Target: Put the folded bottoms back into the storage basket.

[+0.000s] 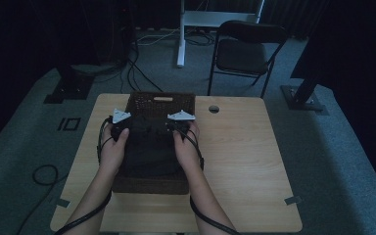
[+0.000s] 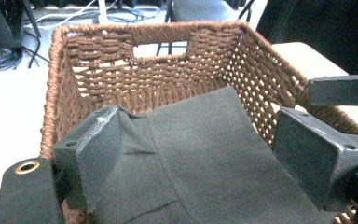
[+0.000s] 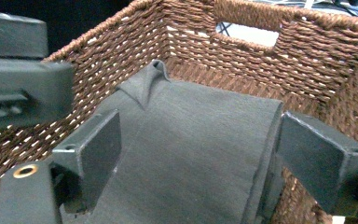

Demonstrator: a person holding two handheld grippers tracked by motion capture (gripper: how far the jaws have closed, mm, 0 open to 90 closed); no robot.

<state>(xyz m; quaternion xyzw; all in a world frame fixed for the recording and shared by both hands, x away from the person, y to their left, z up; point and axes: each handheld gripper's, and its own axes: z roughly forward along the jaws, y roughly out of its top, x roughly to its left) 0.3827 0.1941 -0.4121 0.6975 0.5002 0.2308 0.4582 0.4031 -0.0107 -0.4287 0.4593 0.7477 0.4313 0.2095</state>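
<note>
A brown wicker basket (image 1: 161,96) stands on the wooden table with a folded dark grey cloth (image 1: 149,154) lying in it. Both hands hold their grippers side by side over the basket's far half. My left gripper (image 1: 126,123) is open; in the left gripper view its jaws (image 2: 200,135) straddle the cloth (image 2: 214,186), with the left pad right beside a raised fold at the cloth's edge. My right gripper (image 1: 172,124) is open too, its jaws (image 3: 205,144) wide on either side of the cloth (image 3: 200,107). The woven basket wall (image 2: 168,70) (image 3: 261,60) with a handle slot rises just ahead.
The table (image 1: 240,147) has bare wood to the right of the basket and a small round hole (image 1: 214,108) near its far edge. A black folding chair (image 1: 245,49) and a white desk leg (image 1: 180,44) stand beyond on grey carpet with loose cables.
</note>
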